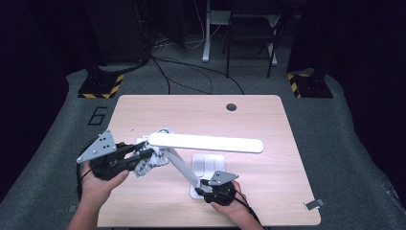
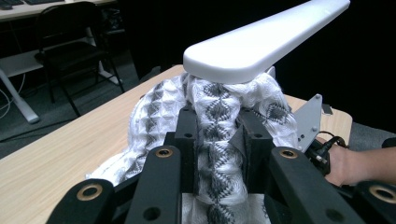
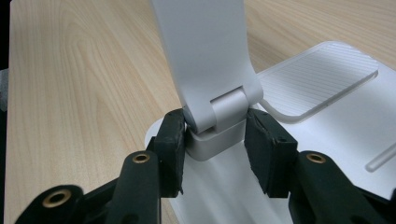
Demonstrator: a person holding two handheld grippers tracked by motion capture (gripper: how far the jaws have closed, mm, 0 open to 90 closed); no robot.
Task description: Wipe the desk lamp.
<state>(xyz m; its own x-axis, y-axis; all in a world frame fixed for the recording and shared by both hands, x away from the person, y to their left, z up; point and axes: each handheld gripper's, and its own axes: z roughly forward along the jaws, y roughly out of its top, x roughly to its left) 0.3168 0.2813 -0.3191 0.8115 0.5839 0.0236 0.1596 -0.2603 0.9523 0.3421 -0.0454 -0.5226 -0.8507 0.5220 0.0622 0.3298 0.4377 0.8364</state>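
Lamp [image 1: 206, 142]: rigid white plastic, probably light and top-heavy, standing on the surface [image 1: 268, 120]. Right gripper [image 3: 214, 135] fingers bracket its hinge base, steadying it. Left gripper [image 2: 217, 135] fingers clamp the soft, limp cloth [image 2: 154, 109] beneath the lamp head.

High view: fixed above the near edge, looking forward and down over the whole table [image 1: 268, 115] and floor beyond. Left gripper view: very close, low, sighting along its jaws — lamp head [image 2: 266, 39] overhead. Right gripper view: very close, angled down at the lamp base [image 3: 327, 140]. All three views take in the lamp.
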